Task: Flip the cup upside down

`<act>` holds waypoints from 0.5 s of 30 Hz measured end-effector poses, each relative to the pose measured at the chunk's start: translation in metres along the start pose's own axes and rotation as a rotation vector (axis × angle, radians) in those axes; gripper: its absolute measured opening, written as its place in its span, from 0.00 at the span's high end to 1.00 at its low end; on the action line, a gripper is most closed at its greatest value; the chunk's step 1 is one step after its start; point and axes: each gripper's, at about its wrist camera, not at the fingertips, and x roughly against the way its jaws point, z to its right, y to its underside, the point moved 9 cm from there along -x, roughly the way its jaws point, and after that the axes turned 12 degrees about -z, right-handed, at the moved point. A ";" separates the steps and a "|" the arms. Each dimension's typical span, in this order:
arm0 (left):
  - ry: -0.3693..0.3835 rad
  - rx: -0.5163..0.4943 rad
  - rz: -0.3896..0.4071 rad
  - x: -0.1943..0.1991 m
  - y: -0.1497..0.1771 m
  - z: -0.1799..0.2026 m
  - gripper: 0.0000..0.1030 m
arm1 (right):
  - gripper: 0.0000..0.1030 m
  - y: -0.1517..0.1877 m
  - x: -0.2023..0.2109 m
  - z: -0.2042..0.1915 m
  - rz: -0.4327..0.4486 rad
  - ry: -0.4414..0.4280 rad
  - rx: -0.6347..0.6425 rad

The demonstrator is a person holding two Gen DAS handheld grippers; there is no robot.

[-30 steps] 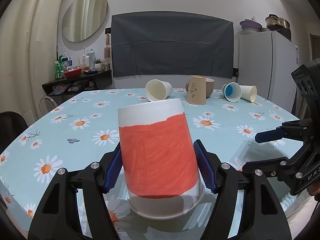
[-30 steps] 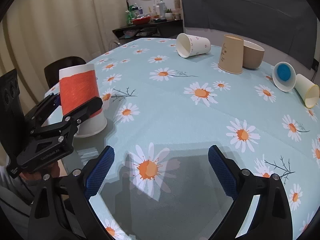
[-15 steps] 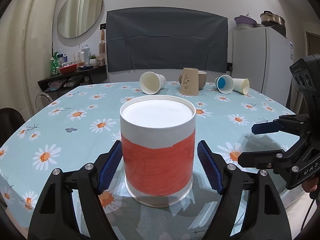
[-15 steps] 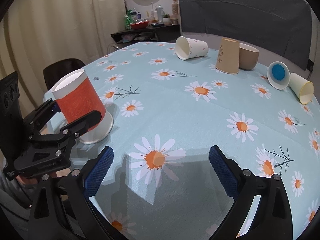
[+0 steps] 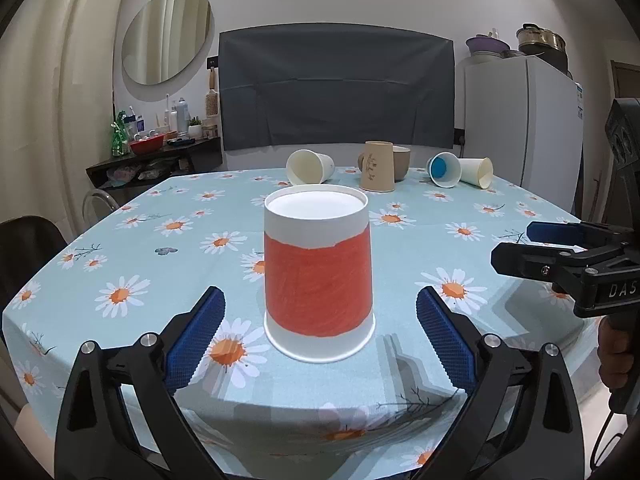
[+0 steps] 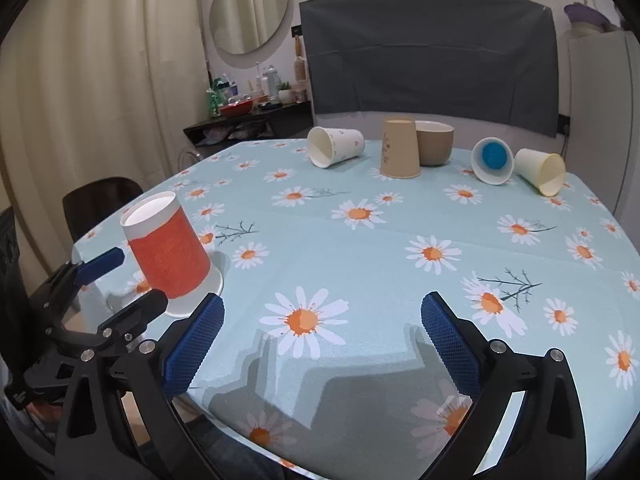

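An orange and white paper cup (image 5: 318, 280) stands upside down, rim on the daisy tablecloth, near the table's front edge. It also shows in the right wrist view (image 6: 170, 250) at the left. My left gripper (image 5: 320, 336) is open, its blue pads on either side of the cup and a little nearer than it, not touching. It shows in the right wrist view (image 6: 116, 282) around the cup. My right gripper (image 6: 320, 332) is open and empty over the tablecloth, right of the cup; it shows in the left wrist view (image 5: 556, 246) at the right.
At the far side of the table (image 6: 400, 248) lie a white cup (image 6: 334, 146) on its side, an upside-down brown cup (image 6: 400, 154), a brown bowl (image 6: 434, 142), a blue-bottomed cup (image 6: 492, 160) and a cream cup (image 6: 540, 170). A dark chair (image 6: 100, 204) stands left.
The left gripper let go of the orange cup and opened wide, drawing back slightly. The cup went from tilted to standing flat on its rim. The right gripper stayed open.
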 end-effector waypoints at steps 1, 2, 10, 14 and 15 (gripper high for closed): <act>-0.001 -0.001 -0.001 0.003 0.002 0.000 0.06 | 0.08 0.003 0.005 -0.002 0.018 0.015 0.009; -0.002 -0.001 0.001 0.006 0.003 -0.001 0.06 | 0.08 0.006 0.009 -0.005 0.031 0.028 0.015; -0.047 0.021 -0.014 0.024 0.010 -0.011 0.06 | 0.08 0.033 0.035 -0.011 0.082 0.047 -0.078; -0.078 0.025 -0.010 0.034 0.011 -0.012 0.06 | 0.08 0.048 0.047 -0.013 0.096 0.022 -0.145; -0.074 0.025 -0.015 0.035 0.012 -0.011 0.06 | 0.08 0.051 0.048 -0.015 0.094 0.032 -0.144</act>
